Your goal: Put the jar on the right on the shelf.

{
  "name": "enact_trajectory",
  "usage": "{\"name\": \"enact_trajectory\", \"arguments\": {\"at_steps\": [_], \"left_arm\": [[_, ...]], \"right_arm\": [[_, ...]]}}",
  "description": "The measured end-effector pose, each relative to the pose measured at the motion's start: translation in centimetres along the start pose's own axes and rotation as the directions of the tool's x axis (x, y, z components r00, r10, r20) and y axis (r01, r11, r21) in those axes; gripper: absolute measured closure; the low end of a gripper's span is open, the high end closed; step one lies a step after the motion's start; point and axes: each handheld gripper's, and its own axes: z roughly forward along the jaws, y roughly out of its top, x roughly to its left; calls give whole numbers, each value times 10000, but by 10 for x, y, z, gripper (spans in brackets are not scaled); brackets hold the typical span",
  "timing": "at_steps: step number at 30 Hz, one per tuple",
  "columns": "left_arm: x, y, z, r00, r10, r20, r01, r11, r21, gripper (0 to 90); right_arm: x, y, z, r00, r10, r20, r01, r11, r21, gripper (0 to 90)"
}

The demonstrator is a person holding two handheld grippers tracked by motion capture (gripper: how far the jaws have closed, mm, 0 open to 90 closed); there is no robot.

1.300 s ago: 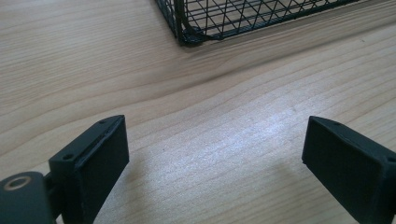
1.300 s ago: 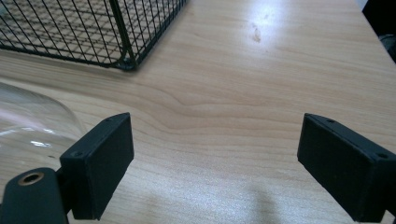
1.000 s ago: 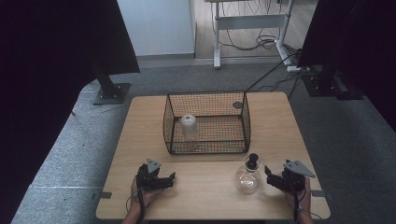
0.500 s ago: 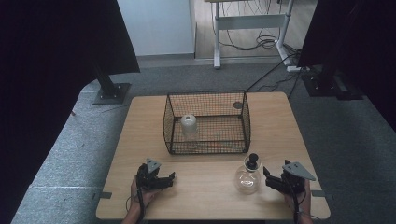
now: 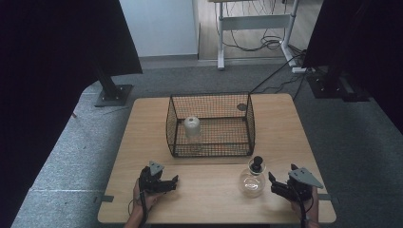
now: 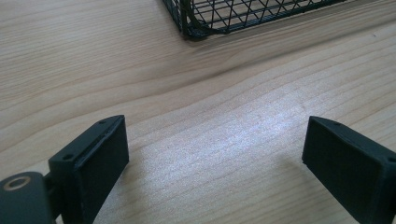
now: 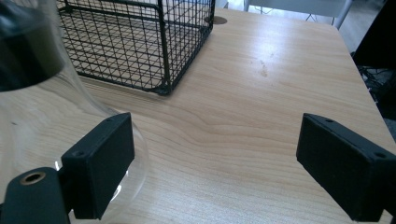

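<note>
A clear round glass flask [image 5: 251, 183] with a black stopper [image 5: 257, 164] stands on the wooden table [image 5: 209, 199] near the front right. My right gripper [image 5: 276, 186] lies just right of it, open, jaws toward the flask. In the right gripper view the flask [image 7: 32, 107] bulges in at the left, beside the left jaw, and nothing sits between the jaws of the gripper [image 7: 215, 156]. My left gripper [image 5: 168, 184] rests open at the front left; its own view shows the gripper [image 6: 215, 154] over bare wood.
A black wire basket [image 5: 209, 124] stands mid-table with a whitish cup-shaped object [image 5: 192, 127] inside at its left. Its corner shows in both gripper views [image 6: 224, 16] [image 7: 140, 42]. A small round grommet [image 5: 242, 107] sits behind the basket. Dark screens flank the table.
My right gripper has edged slightly left, closer to the flask. The left gripper, flask and basket have not moved.
</note>
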Motion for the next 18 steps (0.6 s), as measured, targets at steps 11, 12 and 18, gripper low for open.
{"name": "enact_trajectory", "arguments": {"at_steps": [11, 12, 18], "left_arm": [[0, 0, 0, 10000, 16, -14, -16, 10000, 29, 69], [0, 0, 0, 10000, 26, -9, -26, 10000, 34, 69], [0, 0, 1, 10000, -6, 7, 6, 10000, 52, 69]], "right_arm": [[4, 1, -10, 9996, -58, -283, 56, 10000, -61, 114], [3, 2, -11, 9995, -51, -320, 49, 10000, -66, 114], [6, 4, -19, 9986, -139, -509, 132, 9998, -141, 114]]}}
